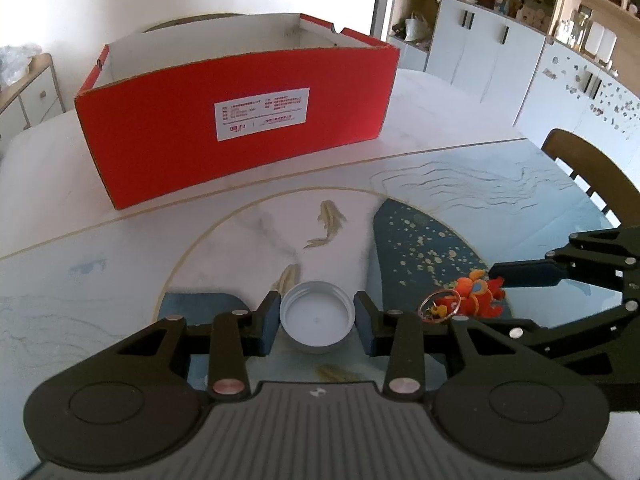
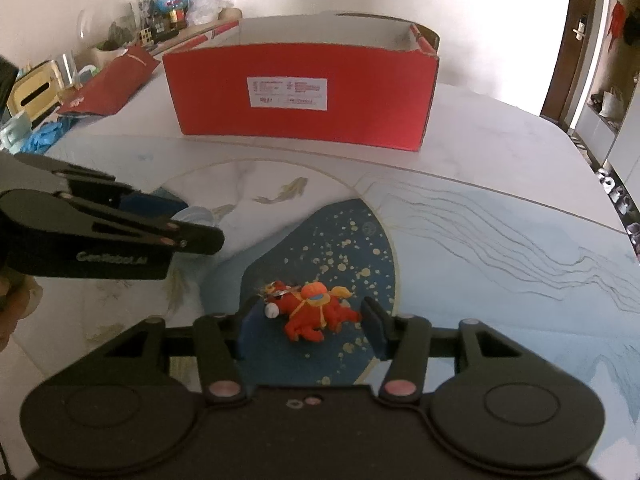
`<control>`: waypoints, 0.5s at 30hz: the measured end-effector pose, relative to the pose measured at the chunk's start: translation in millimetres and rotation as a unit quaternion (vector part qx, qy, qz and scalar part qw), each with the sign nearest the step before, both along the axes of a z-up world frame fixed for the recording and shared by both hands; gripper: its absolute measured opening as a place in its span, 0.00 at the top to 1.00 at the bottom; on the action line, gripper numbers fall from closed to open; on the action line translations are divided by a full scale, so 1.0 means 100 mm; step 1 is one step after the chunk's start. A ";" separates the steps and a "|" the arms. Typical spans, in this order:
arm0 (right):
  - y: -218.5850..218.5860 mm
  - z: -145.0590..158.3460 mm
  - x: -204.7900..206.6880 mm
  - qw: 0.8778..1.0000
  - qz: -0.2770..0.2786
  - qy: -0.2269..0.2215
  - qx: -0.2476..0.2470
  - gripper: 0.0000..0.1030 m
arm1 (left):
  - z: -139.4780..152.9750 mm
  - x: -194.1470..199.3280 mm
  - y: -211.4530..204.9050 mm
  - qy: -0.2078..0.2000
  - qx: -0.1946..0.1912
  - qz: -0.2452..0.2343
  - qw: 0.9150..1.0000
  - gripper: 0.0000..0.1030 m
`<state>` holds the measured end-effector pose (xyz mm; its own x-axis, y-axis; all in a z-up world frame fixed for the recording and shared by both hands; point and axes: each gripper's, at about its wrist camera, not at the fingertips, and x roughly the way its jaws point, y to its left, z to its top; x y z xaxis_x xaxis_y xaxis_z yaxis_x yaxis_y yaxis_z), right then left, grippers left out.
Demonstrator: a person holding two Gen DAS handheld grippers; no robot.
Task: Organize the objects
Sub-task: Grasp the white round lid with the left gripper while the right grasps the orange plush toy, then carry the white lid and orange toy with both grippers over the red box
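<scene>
A white jar lid point(image 1: 317, 317) lies open side up on the table between the fingers of my left gripper point(image 1: 317, 322); the jaws are open, close on both sides of it. A red-orange plush keychain point(image 2: 314, 312) with a metal ring lies on the dark blue patch between the fingers of my right gripper point(image 2: 306, 326), which is open around it. The keychain also shows in the left wrist view point(image 1: 470, 298). A red open-topped cardboard box point(image 1: 236, 124) stands behind on the table, also in the right wrist view point(image 2: 304, 92).
The table point(image 1: 460, 184) has a fish and wave print. A wooden chair point(image 1: 592, 176) stands at its right edge. Red bags and clutter point(image 2: 108, 80) lie at the far left. White cabinets point(image 1: 500, 60) line the back wall.
</scene>
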<state>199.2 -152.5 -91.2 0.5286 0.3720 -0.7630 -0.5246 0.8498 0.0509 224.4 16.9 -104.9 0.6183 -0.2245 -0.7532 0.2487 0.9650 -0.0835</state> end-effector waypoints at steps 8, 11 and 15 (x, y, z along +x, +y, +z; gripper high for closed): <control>-0.09 0.25 -0.05 0.999 -0.014 -0.005 0.036 0.50 | 0.19 -0.14 0.07 0.000 -0.023 -0.007 1.000 0.63; -0.10 0.39 -0.06 0.999 -0.012 -0.011 0.040 0.50 | 0.30 -0.18 0.08 -0.003 -0.026 -0.013 1.000 0.63; -0.13 0.60 -0.06 0.998 -0.011 -0.017 0.054 0.50 | 0.48 -0.24 0.10 -0.020 -0.034 -0.018 0.999 0.63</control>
